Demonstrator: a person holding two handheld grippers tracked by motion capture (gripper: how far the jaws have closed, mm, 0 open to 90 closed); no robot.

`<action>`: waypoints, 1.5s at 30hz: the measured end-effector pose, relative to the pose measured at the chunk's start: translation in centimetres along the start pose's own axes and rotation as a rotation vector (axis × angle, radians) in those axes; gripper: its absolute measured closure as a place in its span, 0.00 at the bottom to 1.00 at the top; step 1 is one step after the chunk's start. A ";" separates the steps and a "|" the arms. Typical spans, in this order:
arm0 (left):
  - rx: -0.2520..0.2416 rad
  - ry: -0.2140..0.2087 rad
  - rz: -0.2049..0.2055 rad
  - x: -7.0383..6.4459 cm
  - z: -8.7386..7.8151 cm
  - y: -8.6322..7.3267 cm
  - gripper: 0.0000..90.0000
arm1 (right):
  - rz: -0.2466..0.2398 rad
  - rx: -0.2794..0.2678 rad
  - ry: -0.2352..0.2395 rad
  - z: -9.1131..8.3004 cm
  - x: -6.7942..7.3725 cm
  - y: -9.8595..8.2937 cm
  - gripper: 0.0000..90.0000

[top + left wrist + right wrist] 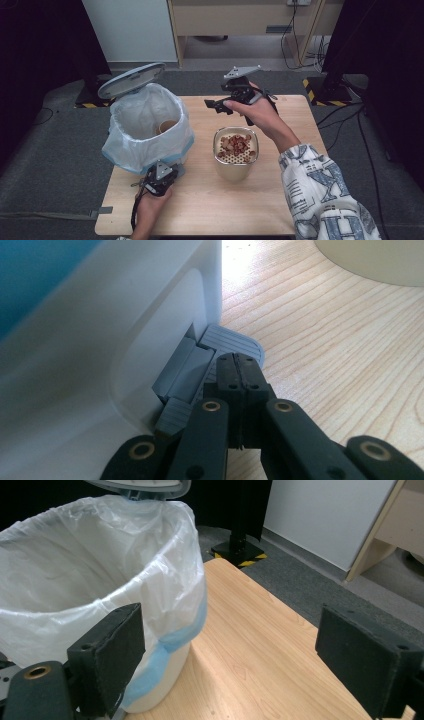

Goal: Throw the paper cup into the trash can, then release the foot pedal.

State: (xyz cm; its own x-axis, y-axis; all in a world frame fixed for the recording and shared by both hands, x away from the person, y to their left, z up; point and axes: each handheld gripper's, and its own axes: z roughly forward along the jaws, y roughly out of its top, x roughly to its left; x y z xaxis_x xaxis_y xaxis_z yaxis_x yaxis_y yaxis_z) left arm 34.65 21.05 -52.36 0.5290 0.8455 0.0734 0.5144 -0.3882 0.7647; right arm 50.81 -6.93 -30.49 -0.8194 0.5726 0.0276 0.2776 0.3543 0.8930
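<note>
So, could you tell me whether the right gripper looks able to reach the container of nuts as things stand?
Probably yes. The right gripper hangs open and empty just beyond the container of nuts, with bare table between them and nothing on top of it.

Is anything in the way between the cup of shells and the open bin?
Nothing visible. The cup of shells stands beside the lined bin on bare table; the lid is up, with the left gripper shut at the pedal. The right gripper is open above the table.
</note>
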 end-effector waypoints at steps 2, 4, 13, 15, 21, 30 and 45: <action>-0.002 -0.002 -0.003 0.0 0.0 0.0 0.99 | 0.006 -0.002 -0.004 -0.4 -0.3 -0.3 0.14; -0.005 -0.006 -0.007 0.0 0.0 0.0 0.99 | 0.008 0.002 -0.013 -0.9 -0.7 -0.7 0.14; -0.053 -0.016 -0.029 -1.2 -2.0 0.3 0.73 | 0.046 0.010 -0.076 -3.6 -3.1 -2.7 0.13; -0.070 -0.027 -0.045 -1.4 -2.4 0.3 0.71 | 0.053 0.015 -0.091 -4.0 -3.6 -3.2 0.13; -0.071 -0.047 -0.040 -2.0 -2.4 0.5 0.62 | 0.075 0.020 -0.117 -4.9 -4.5 -4.2 0.12; -0.058 -0.057 -0.058 -1.8 -2.5 0.5 0.49 | 0.100 0.022 -0.160 -5.8 -5.4 -5.1 0.10; -0.056 -0.096 -0.066 -1.8 -2.4 0.6 0.33 | 0.167 0.004 -0.264 -7.7 -6.9 -7.1 0.05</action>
State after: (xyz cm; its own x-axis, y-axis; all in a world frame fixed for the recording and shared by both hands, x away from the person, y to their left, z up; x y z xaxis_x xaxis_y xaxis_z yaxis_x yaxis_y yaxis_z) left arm 32.38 20.23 -50.47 0.5586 0.8286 -0.0375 0.5129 -0.3096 0.8007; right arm 50.62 -19.09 -33.55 -0.6037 0.7952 0.0561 0.4000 0.2413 0.8842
